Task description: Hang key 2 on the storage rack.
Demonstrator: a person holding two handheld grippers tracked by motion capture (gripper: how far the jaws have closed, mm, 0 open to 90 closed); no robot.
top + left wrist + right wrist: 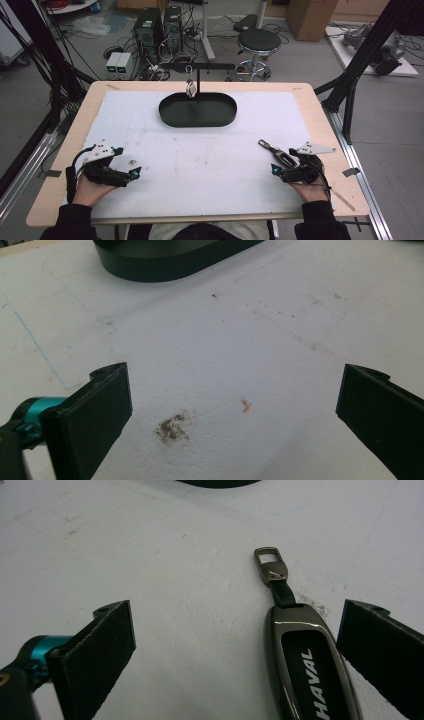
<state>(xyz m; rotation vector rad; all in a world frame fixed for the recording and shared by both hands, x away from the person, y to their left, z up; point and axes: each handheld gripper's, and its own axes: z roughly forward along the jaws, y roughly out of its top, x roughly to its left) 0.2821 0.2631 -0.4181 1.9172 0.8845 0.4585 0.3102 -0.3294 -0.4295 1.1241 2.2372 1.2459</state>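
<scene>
- The left tool (136,172) rests low over the white mat (200,160) at the desk's (60,150) near left, jaws spread wide with nothing between them; under the gap lie a dark smudge (171,427) and a small orange fleck (245,405).
- A black oval tray (198,111) sits at the far middle of the mat, with a stand (198,75) rising behind it.
- The key fob (310,665), marked HAVAL, lies flat on the mat at the near right, its metal clasp (270,566) pointing away from the person.
- The right tool (276,170) is wide open around the key fob, which lies just beside the right-hand jaw in the right gripper view; contact cannot be told.
</scene>
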